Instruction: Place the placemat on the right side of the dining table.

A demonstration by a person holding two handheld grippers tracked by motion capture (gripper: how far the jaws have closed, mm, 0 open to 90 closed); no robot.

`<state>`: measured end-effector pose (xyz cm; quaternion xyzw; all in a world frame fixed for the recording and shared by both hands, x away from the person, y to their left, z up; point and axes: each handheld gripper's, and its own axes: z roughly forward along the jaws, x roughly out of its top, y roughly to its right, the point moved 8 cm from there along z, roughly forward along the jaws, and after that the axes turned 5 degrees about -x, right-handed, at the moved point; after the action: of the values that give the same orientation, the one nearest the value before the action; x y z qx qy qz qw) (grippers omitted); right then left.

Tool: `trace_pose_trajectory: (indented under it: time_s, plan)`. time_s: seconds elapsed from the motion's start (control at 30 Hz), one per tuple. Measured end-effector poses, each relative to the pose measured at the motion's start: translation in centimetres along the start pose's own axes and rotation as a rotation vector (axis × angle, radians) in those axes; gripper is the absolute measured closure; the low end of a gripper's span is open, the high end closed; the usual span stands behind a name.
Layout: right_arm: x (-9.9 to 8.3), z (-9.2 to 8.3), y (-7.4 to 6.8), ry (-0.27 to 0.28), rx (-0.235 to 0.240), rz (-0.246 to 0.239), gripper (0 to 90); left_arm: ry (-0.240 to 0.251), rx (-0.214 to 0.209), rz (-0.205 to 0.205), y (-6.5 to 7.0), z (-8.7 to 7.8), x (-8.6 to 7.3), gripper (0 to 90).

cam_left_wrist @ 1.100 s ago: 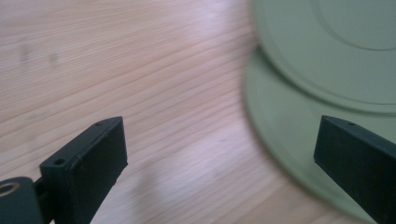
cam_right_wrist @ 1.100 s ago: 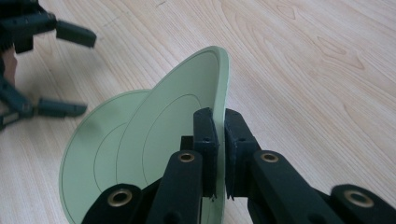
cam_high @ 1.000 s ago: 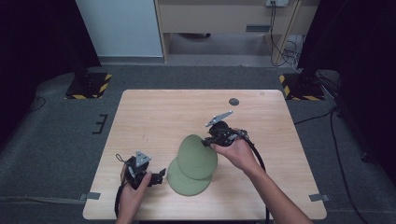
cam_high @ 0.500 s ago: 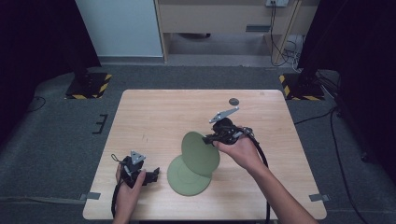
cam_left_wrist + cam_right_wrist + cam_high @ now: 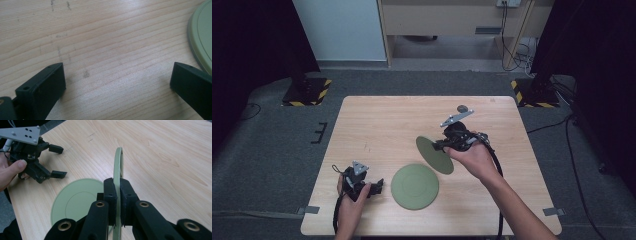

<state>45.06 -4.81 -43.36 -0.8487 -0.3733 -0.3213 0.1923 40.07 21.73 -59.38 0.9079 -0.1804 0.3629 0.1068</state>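
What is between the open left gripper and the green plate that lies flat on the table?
Nothing visible. In the left gripper view, only bare table lies between the open jaws of the left gripper and the rim of the flat plate. The right gripper holds the other plate lifted on edge, off to the side.
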Motion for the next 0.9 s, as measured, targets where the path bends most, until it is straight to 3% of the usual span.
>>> trace_pose_trajectory:
  time_s: [0.5,0.9]
  plan:
    - [0.7,-1.4,2.0,0.031,-0.049,0.045,86.0,0.000,0.000,0.001,0.0,0.0,0.0,0.0]
    - [0.3,-2.9,5.1,0.062,-0.121,0.099,86.0,0.000,0.000,0.001,0.0,0.0,0.0,0.0]
